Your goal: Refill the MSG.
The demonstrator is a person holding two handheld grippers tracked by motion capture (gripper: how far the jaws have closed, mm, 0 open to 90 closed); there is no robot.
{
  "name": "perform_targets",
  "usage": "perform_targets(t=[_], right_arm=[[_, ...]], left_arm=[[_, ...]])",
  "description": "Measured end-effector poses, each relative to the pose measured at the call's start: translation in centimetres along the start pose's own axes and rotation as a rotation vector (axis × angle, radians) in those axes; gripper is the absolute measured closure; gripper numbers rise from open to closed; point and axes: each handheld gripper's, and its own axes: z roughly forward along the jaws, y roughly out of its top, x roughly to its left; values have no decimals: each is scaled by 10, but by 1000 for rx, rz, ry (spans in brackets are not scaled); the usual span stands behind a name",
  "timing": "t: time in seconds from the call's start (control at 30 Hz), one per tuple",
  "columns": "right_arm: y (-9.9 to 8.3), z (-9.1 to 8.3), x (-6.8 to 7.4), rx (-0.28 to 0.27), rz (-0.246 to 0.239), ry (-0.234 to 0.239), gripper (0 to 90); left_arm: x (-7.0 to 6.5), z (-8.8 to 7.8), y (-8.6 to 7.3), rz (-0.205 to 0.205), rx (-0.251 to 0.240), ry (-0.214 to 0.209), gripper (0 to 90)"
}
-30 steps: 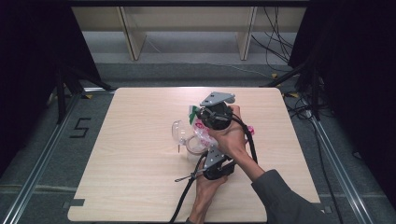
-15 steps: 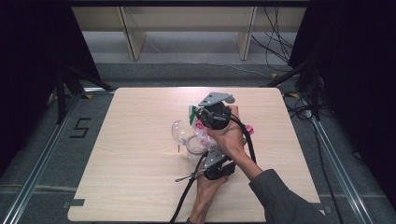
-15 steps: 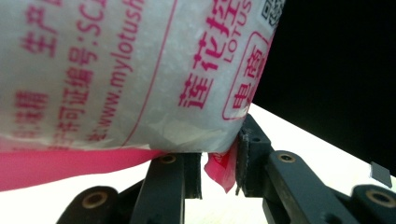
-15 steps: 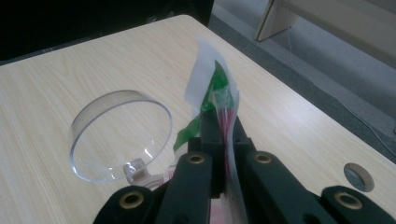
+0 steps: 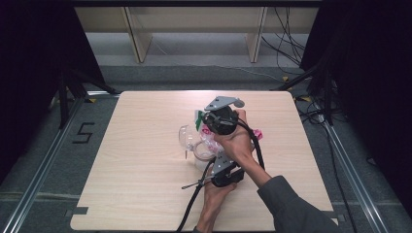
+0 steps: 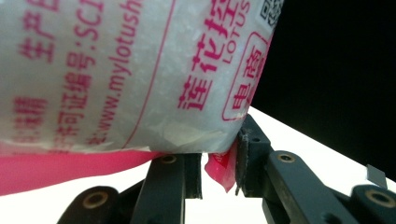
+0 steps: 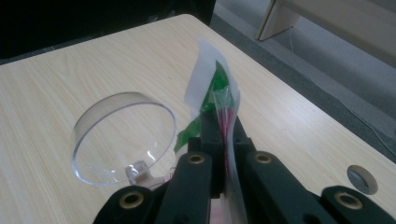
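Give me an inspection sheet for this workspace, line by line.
Surface: light wooden table, with a round hole near one edge.
Job's things: white bag with pink print and green top; clear jar lying on its side.
Clutter: nothing seen.
Grippers: left gripper pinches the bag's pink corner; right gripper shut on the bag's top edge.
Cables: black cable trails off the near edge.
Surroundings: grey floor, shelf legs, loose wires.
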Motion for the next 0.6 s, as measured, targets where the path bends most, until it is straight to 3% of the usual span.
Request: perform_targets(t=[0.03,0.17,0.23,0.3,0.33,0.6], right_arm=[[1,2,-1,-2,-31,-2,900],[1,1,-1,-4,-21,-2,900],[1,1,3,33,-15,4,900],[1,1,3,32,-31,12,900],[1,2,1,5,-46,0,900],[0,4,0,3,-40,-3,900]], left_arm=[[0,0,0,0,-1,0,744],[1,0,0,-14,-9,-14,745],[0,0,-1,-18,-10,-6,745],[0,-1,0,-17,-10,-6,746],[0,-1,0,-16,-3,-3,745],[0,0,-1,-12,-14,-13,746]])
